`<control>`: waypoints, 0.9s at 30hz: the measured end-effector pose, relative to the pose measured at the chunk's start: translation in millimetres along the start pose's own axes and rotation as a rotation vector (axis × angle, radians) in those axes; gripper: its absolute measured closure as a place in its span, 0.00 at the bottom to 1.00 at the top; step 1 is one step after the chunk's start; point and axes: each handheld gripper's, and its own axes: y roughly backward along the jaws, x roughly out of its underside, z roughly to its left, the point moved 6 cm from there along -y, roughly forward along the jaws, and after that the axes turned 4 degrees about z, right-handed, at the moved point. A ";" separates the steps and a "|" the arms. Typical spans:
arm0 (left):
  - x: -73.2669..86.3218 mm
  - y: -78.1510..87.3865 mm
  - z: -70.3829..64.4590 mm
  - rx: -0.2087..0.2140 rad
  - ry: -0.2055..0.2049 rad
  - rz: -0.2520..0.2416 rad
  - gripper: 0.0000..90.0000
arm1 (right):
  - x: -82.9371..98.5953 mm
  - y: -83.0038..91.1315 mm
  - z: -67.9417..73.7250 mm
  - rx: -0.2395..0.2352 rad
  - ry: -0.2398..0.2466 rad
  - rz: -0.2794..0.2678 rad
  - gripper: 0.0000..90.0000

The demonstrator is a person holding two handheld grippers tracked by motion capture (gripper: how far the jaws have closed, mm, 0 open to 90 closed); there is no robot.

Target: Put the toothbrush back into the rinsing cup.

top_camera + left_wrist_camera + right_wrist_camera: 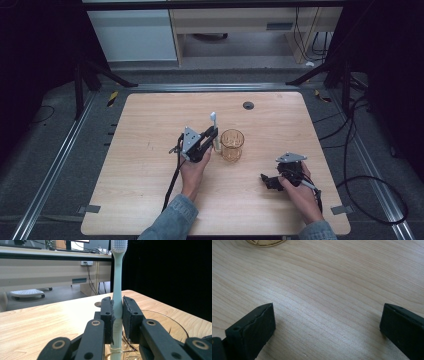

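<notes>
Jaws of the left gripper [212, 135] clamp a toothbrush [117, 280] upright beside the glass [232, 145] mid-table, likely for dropping in, while the right gripper [327, 322] rests open near the table's front right corner.

Matt wood table [324, 290]; glass [232, 145] probably plastic.

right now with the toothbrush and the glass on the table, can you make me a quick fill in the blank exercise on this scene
1. The left gripper is shut on the pale green plastic toothbrush, whose bristle head points ____.
2. The amber faceted drinking glass stands ____ on the light wooden table.
3. The right gripper has its jaws ____ and holds nothing.
4. In the high view, the glass stands between the two ____.

Missing words: up; upright; open; grippers
</notes>
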 end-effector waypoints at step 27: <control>13.8 -1.6 -2.6 0.002 -0.014 0.038 0.87 | 0.0 0.0 0.1 0.000 -0.001 0.000 0.01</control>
